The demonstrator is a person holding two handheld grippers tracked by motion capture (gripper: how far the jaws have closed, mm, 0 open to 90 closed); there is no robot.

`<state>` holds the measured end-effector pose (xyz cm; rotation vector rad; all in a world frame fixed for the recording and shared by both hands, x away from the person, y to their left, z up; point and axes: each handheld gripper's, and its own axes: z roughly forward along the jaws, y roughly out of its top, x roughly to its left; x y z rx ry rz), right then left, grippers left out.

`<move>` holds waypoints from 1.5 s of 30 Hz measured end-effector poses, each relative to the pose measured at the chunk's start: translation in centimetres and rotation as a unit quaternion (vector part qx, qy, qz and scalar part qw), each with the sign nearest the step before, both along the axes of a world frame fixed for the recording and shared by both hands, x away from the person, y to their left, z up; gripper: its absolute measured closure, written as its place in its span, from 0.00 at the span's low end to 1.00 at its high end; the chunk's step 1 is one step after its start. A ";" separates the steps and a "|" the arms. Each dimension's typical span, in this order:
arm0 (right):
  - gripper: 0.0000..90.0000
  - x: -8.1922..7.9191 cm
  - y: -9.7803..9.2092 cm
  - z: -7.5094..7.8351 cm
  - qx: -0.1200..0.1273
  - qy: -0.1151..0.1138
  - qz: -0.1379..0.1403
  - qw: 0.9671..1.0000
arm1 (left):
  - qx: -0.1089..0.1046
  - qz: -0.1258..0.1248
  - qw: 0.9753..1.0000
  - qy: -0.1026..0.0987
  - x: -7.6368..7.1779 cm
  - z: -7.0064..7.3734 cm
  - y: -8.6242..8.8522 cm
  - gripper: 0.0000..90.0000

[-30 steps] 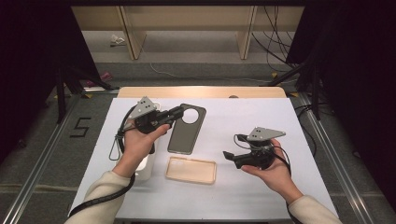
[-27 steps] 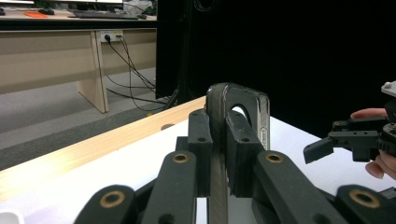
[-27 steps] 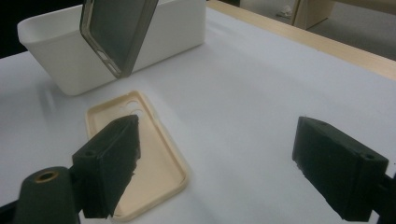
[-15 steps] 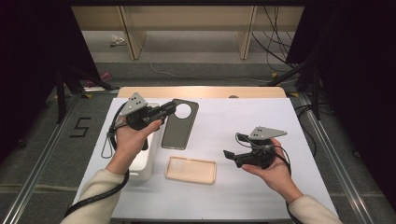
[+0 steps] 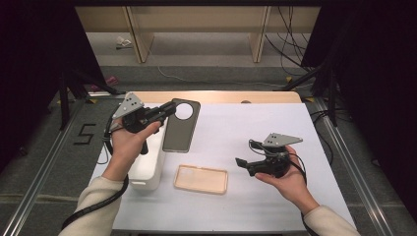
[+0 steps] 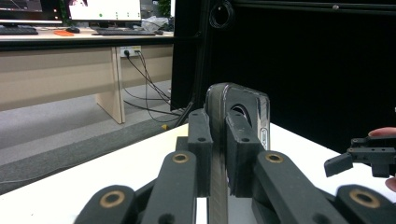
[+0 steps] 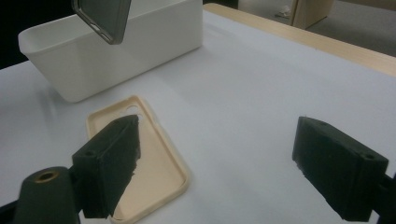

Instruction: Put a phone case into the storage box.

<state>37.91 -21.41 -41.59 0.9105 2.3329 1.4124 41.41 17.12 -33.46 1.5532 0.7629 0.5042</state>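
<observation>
The left gripper [image 5: 169, 109] has its jaws clamped on the upper edge of a dark phone case [image 5: 181, 126], holding it off the table just beside the white bin [image 5: 150, 164]; in the left gripper view the dark phone case [image 6: 239, 116] stands edge-on between the jaws. The right gripper [image 5: 244, 164] hovers above the white table [image 5: 275, 118] with its jaws spread wide and nothing between them. A beige phone case [image 5: 201, 179] lies flat, hollow side up, between the bin and the right gripper.
</observation>
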 end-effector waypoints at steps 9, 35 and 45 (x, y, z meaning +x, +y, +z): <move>0.18 0.0 0.0 0.0 0.002 0.000 0.000 1.000 | -0.002 0.005 1.000 -0.002 0.1 0.3 0.6 0.91; 0.18 0.0 0.1 -0.1 0.003 0.002 0.002 1.000 | -0.008 0.024 1.000 -0.007 0.4 0.8 2.8 0.91; 0.18 0.0 0.1 -0.1 0.004 0.002 0.002 1.000 | -0.006 0.032 0.999 -0.006 0.7 0.7 3.5 0.91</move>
